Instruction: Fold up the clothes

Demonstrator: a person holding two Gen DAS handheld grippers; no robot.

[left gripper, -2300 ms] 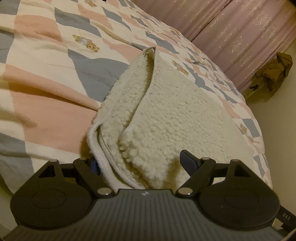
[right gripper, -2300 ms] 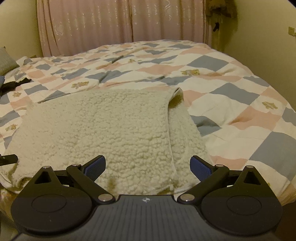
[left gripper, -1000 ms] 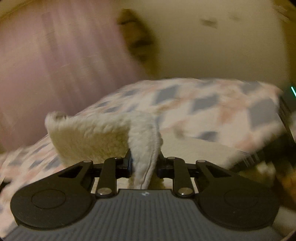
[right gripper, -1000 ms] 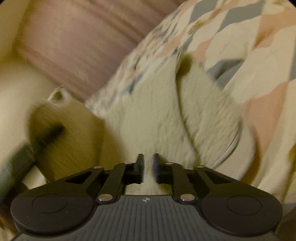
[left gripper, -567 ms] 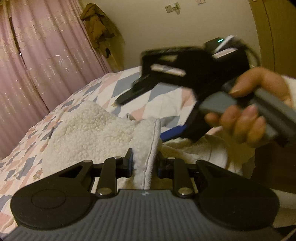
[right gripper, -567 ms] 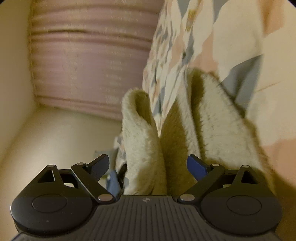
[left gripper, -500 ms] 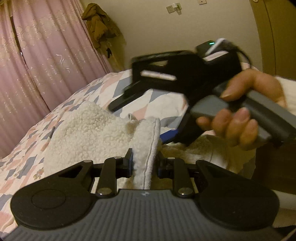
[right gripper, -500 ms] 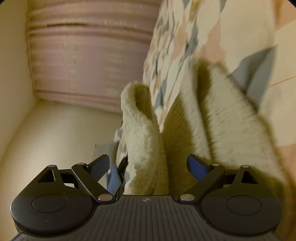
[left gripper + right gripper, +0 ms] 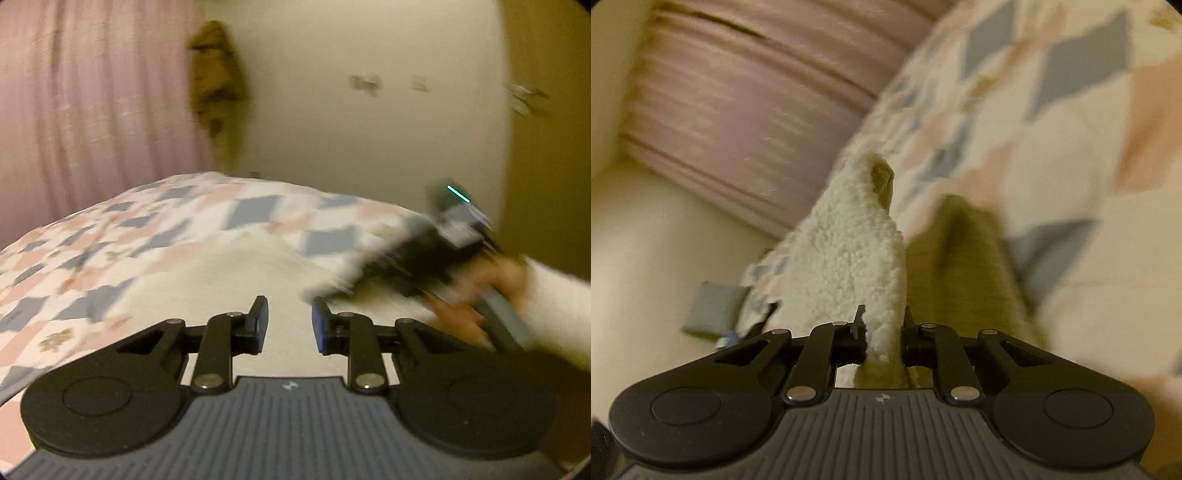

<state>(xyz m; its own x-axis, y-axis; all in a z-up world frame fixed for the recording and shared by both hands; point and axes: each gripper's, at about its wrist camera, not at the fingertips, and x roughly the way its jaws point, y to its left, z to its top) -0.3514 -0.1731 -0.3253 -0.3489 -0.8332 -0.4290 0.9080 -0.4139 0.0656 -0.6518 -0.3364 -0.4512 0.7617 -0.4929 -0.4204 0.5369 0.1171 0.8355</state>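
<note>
The cream fleece garment [image 9: 849,258] lies on the quilted bed [image 9: 1071,155], one fold lifted. The right tool [image 9: 882,336] pinches that fold. The left tool [image 9: 286,325] stands partly spread, empty. No writing is legible.

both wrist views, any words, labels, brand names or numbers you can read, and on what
No readable text in either view.
Grey ribbed housing of the left tongs: a small white emblem, no letters.
Right tongs, same emblem.
Small fittings on the cream wall: too blurred to read.
</note>
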